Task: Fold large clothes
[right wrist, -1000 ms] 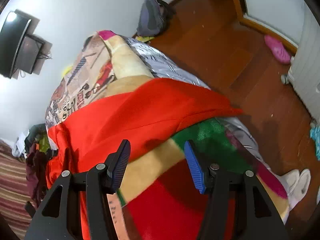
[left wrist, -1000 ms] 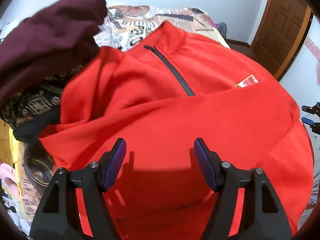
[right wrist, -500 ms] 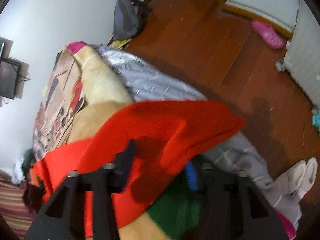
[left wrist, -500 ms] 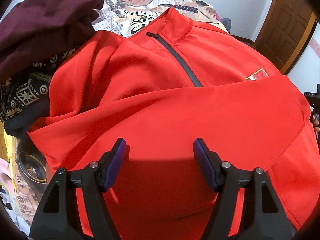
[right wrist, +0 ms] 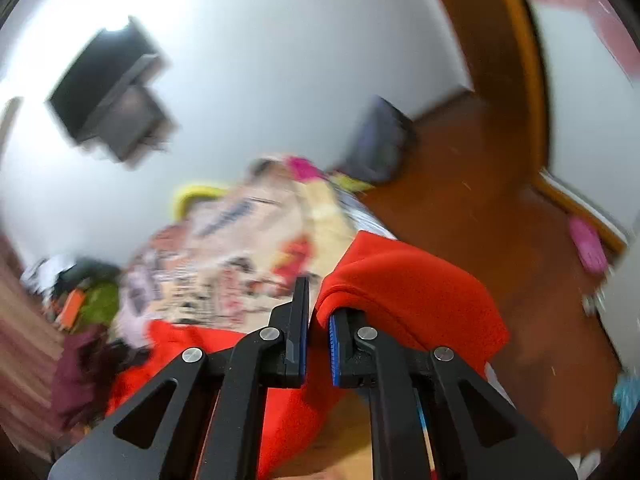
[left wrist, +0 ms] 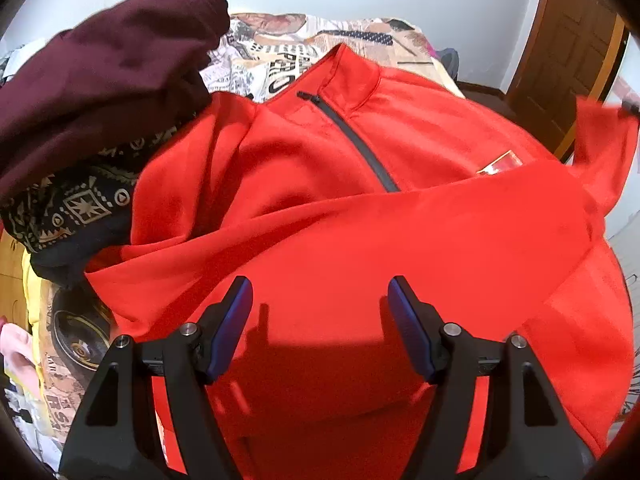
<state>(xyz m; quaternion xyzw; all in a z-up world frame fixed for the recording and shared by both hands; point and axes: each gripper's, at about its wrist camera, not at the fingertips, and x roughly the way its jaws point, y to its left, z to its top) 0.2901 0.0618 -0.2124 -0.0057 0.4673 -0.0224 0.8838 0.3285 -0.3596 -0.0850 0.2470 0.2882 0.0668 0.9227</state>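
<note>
Right tongs [right wrist: 318, 334] pinching the soft red zip-neck fleece jacket [left wrist: 360, 240]; left tongs [left wrist: 320, 328] spread.
Light, floppy cloth; probably its sleeve cuff, best gripped at hems.

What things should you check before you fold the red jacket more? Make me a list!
1. Right gripper shut on the red jacket: ok, red cloth is pinched between its pads.
2. Lifted end hanging free: ok, it is raised at the right edge of the left wrist view, off the bed.
3. Left gripper ready: ok, jaws stand open over the jacket, nothing held.
4. Zipper closed: ok where visible; its lower part is hidden under the folded sleeve.
5. Maroon garment out of the way: not ok, it lies against the jacket's shoulder.
6. Room on the patterned bedspread beyond the collar: cannot tell.
</note>
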